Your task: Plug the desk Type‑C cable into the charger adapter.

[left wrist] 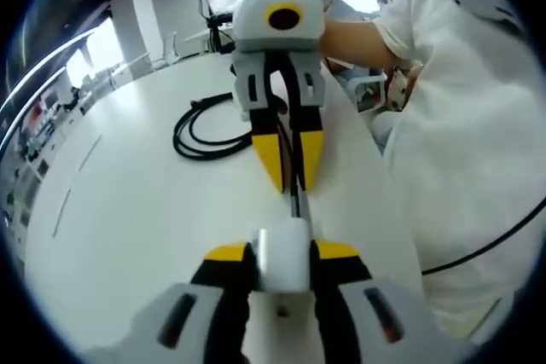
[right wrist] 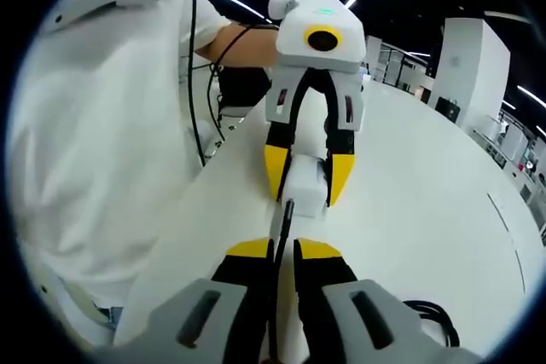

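My left gripper (left wrist: 282, 255) is shut on the white charger adapter (left wrist: 283, 263), seen in the right gripper view as a white block (right wrist: 309, 187) between the left gripper's (right wrist: 307, 183) yellow tips. My right gripper (right wrist: 281, 251) is shut on the black Type-C cable (right wrist: 280, 232) just behind its plug. The two grippers face each other nose to nose over the white table (left wrist: 128, 219). The plug end (left wrist: 296, 204) meets the adapter's face; how deep it sits is hidden. The right gripper (left wrist: 290, 175) points down at the adapter in the left gripper view.
The rest of the black cable lies coiled (left wrist: 203, 128) on the table behind the right gripper, also seen as the coil (right wrist: 433, 317) low at the right. A person in white (left wrist: 461, 125) stands at the table's edge. A thin black wire (left wrist: 495, 240) hangs across the clothing.
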The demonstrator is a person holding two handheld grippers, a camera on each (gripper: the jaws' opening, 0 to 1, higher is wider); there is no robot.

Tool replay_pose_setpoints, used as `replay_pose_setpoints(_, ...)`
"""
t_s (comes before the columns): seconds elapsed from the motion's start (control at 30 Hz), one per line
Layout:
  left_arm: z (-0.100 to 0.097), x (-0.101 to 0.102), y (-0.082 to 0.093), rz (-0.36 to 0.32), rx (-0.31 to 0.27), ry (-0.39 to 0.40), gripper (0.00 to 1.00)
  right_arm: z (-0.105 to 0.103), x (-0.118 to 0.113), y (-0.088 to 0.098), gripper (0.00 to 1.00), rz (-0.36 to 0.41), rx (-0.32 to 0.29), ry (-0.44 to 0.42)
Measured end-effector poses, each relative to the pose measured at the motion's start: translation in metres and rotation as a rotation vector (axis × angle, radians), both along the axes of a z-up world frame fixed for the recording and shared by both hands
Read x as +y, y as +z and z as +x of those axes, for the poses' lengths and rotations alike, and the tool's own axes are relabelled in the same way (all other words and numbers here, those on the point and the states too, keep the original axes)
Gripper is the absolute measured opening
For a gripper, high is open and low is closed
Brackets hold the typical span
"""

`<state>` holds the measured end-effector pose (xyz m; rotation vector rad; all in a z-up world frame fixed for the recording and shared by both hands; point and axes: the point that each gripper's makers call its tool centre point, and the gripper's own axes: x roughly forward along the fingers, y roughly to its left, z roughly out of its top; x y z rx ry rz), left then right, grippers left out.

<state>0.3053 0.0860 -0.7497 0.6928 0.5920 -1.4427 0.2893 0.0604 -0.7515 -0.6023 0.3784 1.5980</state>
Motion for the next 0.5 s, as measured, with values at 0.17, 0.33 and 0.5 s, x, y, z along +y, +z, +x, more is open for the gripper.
replay_pose_setpoints(0.17,0.0008,0.0005,0.0001,0.000,0.001,-0.001,0.26,0.0006,0.0015,-0.0015,0.08,-0.001,0.002,0.002)
replay_pose_setpoints(0.33,0.0004,0.0002,0.0001,-0.002,0.003,-0.002,0.26,0.0007,0.0024,-0.0016,0.07,-0.001,0.004,0.001)
replay_pose_setpoints(0.5,0.0007,0.0005,0.0001,-0.001,0.004,-0.002,0.26,-0.0012,0.0032,-0.0020,0.06,-0.004,0.007,0.003)
